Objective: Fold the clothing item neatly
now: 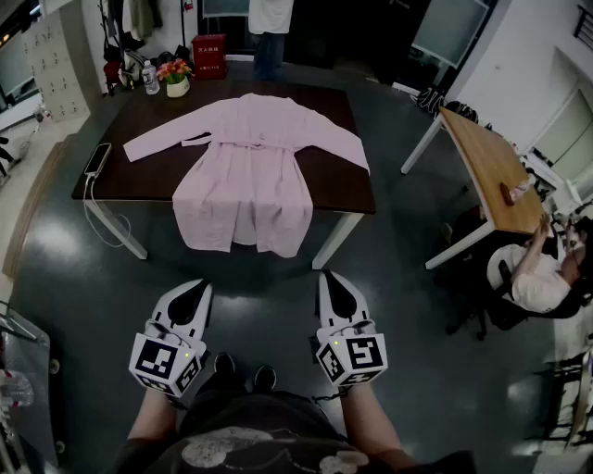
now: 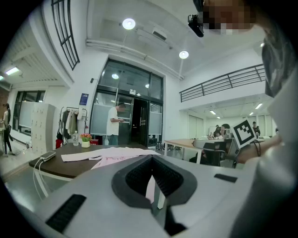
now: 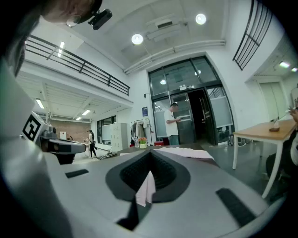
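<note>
A pale pink long-sleeved garment lies spread flat on the dark table, sleeves out to both sides and its hem hanging over the near edge. Both grippers are held close to my body, well short of the table, and touch nothing. My left gripper is shut and empty. My right gripper is shut and empty too. In the left gripper view the garment shows beyond the shut left gripper. In the right gripper view it lies ahead of the shut right gripper.
A phone with a white cable lies at the table's left edge. A flower pot and a bottle stand at its far left corner. A person stands behind the table. To the right are a wooden table and a seated person.
</note>
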Demonstrator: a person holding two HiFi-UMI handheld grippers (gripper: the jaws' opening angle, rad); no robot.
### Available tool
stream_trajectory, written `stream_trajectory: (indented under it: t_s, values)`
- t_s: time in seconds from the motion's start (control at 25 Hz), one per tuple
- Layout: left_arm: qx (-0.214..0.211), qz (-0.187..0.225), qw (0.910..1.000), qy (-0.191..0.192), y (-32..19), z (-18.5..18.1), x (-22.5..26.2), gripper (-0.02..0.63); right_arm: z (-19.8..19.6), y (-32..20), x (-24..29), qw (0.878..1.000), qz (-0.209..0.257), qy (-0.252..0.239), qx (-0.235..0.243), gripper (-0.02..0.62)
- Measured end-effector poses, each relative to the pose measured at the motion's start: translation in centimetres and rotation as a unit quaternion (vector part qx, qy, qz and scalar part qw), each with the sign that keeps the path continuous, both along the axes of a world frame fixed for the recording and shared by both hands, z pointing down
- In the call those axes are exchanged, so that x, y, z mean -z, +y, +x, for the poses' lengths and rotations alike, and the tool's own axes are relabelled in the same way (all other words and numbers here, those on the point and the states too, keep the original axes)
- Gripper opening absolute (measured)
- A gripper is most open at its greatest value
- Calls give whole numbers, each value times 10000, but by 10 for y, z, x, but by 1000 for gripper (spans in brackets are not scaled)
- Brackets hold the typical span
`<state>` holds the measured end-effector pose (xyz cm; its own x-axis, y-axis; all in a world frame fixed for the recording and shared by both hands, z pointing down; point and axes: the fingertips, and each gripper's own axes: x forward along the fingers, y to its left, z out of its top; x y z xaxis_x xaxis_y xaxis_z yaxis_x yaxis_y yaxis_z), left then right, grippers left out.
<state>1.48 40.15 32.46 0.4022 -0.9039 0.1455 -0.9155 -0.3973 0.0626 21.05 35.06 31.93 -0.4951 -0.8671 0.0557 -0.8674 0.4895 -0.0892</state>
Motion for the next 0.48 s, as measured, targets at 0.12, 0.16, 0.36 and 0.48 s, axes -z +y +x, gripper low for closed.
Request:
stream_trajectory:
  t_s: [0.12,0.16,0.36,0.48]
  values:
    - [-23,63,10000,-10,2,8,3,9,8,2,-1,10000,4,6,-9,-11]
    - [-30,65,10000,-11,3,10,3,9,10,3,-1,10000,3,4,-7,-11]
    - [-27,53,10000,67,6,17,3,9,16,5,0,10000,-16,-30,5,-11]
    - [-15,36,10000,61,6,20,2,9,18,6,0,10000,3,-14,39,-11]
